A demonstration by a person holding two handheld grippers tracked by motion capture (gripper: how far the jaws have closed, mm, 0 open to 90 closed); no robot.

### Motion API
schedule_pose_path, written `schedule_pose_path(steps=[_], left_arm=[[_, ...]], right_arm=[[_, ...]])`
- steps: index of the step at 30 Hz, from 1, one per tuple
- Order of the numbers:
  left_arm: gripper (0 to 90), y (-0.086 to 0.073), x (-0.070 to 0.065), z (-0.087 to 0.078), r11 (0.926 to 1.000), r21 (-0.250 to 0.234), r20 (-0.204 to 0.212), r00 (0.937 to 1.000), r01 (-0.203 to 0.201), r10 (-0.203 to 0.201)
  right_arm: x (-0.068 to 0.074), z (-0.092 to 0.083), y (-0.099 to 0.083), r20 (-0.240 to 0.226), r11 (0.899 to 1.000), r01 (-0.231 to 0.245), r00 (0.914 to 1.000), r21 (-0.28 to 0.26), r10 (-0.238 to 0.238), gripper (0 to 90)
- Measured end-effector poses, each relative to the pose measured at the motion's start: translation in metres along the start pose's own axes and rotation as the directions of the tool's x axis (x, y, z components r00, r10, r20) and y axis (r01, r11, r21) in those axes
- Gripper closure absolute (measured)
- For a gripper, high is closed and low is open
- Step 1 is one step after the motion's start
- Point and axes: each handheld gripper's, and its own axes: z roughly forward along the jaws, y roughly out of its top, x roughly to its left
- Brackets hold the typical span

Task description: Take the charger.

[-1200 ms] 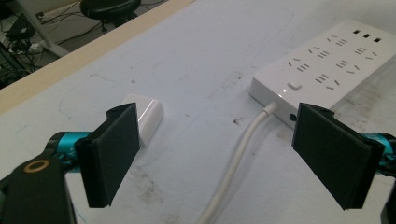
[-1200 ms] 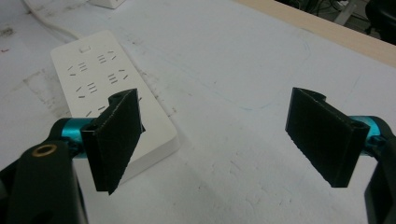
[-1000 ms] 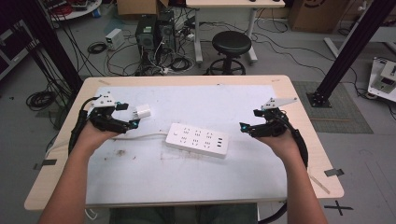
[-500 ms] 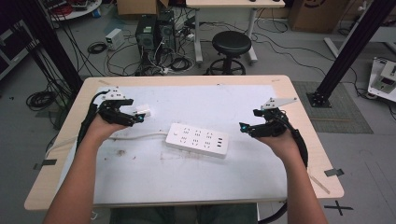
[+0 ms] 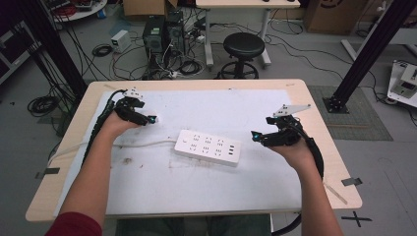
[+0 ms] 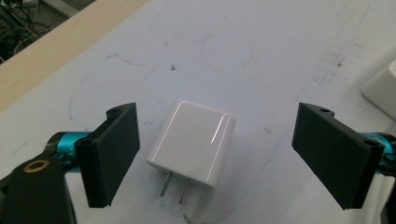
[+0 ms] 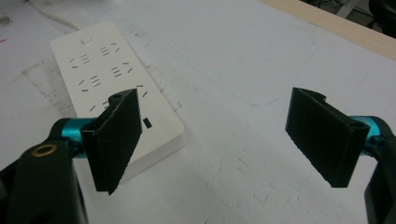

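A small white plug adapter (image 6: 191, 142) lies flat on the white mat, its two metal prongs pointing toward the camera. My left gripper (image 6: 217, 121) is open, one jaw on each side of the adapter, neither touching it. From above, the left gripper (image 5: 147, 118) sits at the mat's far left. A white power strip (image 5: 209, 146) lies in the middle of the table. My right gripper (image 5: 255, 135) hovers open just right of the strip's end. In the right gripper view, the power strip (image 7: 116, 79) passes behind the left jaw and nothing lies between the jaws of the right gripper (image 7: 215, 100).
The strip's white cable (image 5: 123, 145) runs left across the mat and off the table's left edge. The wooden table rim (image 5: 324, 123) frames the mat. A black stool (image 5: 243, 46) and tangled floor cables lie beyond the far edge.
My left gripper has moved away from the person and rightward, so its open jaws now straddle the adapter that lay beyond its tips. The right gripper and power strip have stayed put.
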Motion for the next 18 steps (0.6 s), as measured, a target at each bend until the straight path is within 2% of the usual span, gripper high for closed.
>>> schedule_pose_path(steps=[1,5,9,12,13,18], left_arm=[[15.2,-0.002,0.007,0.009,0.9999,0.002,0.021,0.9997,-0.015,0.015],[15.2,-0.009,0.015,0.017,0.9997,0.025,0.034,0.9994,-0.003,0.003],[15.5,-0.014,0.016,0.023,0.9987,0.045,0.045,0.9987,-0.024,0.022],[15.5,-0.015,0.017,0.024,0.9988,0.045,0.046,0.9988,-0.02,0.018],[15.5,-0.018,0.019,0.026,0.9992,0.039,0.061,0.9981,-0.006,0.004],[17.5,-0.02,0.02,0.03,0.9989,0.044,0.071,0.9974,-0.018,0.015]], right_arm=[[0.001,0.001,0.0,0.004,1.0,0.0,1.0,0.003,0.0,18.8],[0.003,0.002,0.0,0.002,1.0,0.002,1.0,0.003,-0.002,18.9],[0.004,0.004,-0.001,0.006,1.0,0.001,1.0,0.01,-0.001,18.8],[0.004,0.004,0.0,0.007,1.0,0.001,1.0,0.009,-0.001,18.9],[0.005,0.006,0.001,0.007,1.0,0.002,1.0,0.01,-0.002,18.9],[0.007,0.005,0.002,0.012,1.0,0.004,0.9999,0.011,-0.004,18.9]])
